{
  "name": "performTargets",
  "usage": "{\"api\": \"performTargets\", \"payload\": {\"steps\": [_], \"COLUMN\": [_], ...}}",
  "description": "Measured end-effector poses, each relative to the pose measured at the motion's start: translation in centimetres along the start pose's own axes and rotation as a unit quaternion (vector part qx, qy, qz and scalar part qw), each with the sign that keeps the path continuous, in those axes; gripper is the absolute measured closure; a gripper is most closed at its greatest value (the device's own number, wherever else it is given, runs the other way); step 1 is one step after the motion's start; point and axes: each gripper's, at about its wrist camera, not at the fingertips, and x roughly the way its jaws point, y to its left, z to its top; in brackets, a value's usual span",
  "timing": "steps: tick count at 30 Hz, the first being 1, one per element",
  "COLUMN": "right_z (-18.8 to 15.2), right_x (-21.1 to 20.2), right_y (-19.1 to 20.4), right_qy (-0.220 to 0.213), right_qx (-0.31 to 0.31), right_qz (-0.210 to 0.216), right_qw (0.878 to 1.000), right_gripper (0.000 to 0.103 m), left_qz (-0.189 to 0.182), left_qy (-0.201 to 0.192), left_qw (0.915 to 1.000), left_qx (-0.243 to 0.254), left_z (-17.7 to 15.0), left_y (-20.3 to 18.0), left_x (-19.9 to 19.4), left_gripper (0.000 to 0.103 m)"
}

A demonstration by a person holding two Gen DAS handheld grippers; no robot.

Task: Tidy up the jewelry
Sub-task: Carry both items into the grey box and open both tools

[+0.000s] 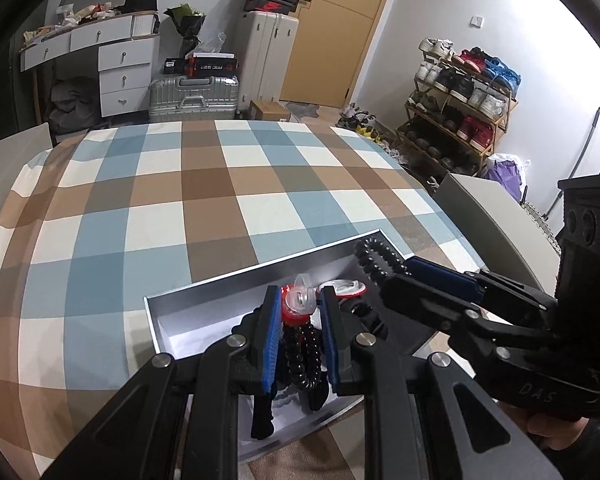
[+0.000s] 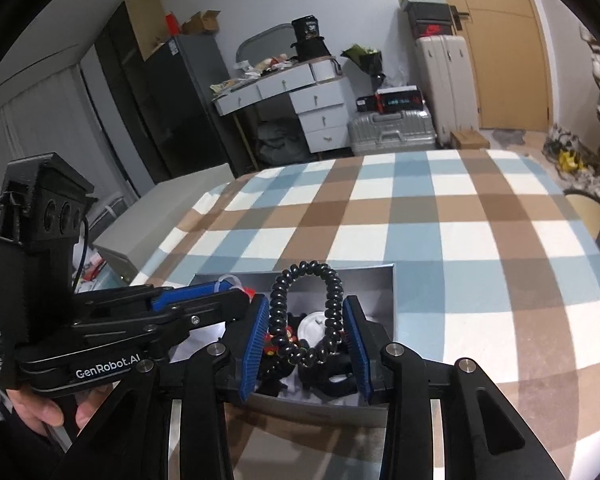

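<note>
Grey box (image 2: 384,276) holding jewelry, left tongs (image 1: 298,334) pinching red-capped piece (image 1: 298,304), right tongs (image 2: 306,350) gripping black coil (image 2: 278,304).

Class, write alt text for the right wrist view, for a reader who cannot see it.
The right gripper hangs over an open box on a checked bedspread, a black coiled band arching up between its blue pads. The left gripper reaches in from the left, holding a clear and red piece.
</note>
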Motion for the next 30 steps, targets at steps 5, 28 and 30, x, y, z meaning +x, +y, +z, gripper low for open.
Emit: {"api": "performTargets", "payload": {"steps": [5,28,30], "right_z": [0.0,0.1,0.1], "right_x": [0.1,-1.0,-1.3], "right_y": [0.1,-0.7,-0.7], "right_qy": [-0.001,-0.027,-0.028], "right_qx": [-0.003,0.016,0.016], "right_qz": [0.005,0.008,0.01], "right_qw": [1.0,0.999,0.999], "right_gripper": [0.065,0.05,0.048], "left_qz": [-0.008,-0.014,-0.012], "left_qy": [0.004,0.005,0.001], "left_qw": [1.0,0.9999,0.9999], "left_qx": [0.002,0.008,0.008], "left_z": [0.1,0.2,0.2], "left_y": [0.0,-0.3,-0.3], "left_x": [0.3,-0.1,-0.4], "left_gripper": [0.089,0.06,0.06]}}
